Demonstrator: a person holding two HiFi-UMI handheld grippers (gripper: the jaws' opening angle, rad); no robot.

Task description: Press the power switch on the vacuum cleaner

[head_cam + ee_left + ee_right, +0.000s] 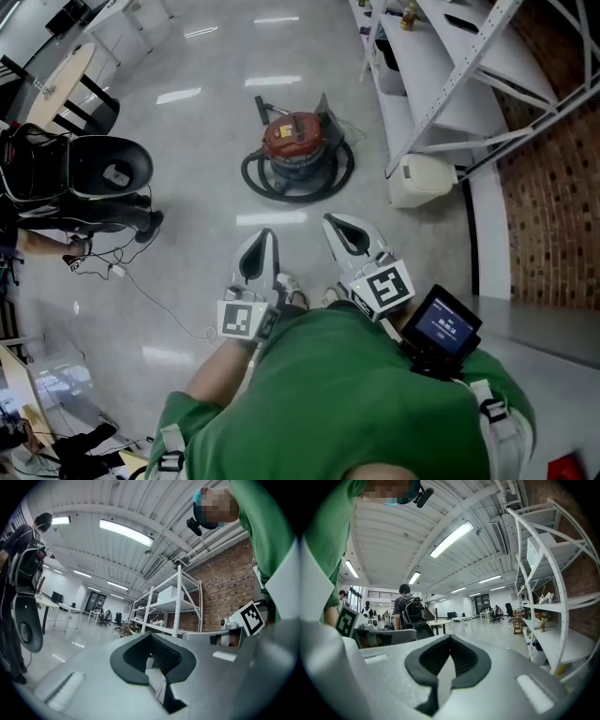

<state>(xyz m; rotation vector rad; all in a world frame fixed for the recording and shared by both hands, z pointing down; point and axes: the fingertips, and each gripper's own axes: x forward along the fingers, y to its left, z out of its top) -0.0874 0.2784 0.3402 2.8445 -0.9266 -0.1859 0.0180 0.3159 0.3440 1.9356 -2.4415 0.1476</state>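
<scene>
The vacuum cleaner point(295, 142) is a red-topped drum with a dark hose coiled round its base. It stands on the glossy floor some way ahead of me. I cannot make out its power switch from here. My left gripper point(266, 236) and right gripper point(332, 221) are held close to my body, side by side and well short of the vacuum. Both are shut, with nothing between their jaws. The left gripper point(150, 637) and right gripper point(450, 639) point out over the room, and neither gripper view shows the vacuum.
A white shelf rack point(441, 66) runs along the brick wall on the right, with a white box point(424, 178) at its foot. A person with a black backpack point(89, 173) stands at the left. A thin cable point(150, 295) trails across the floor. Tables point(61, 80) stand at the far left.
</scene>
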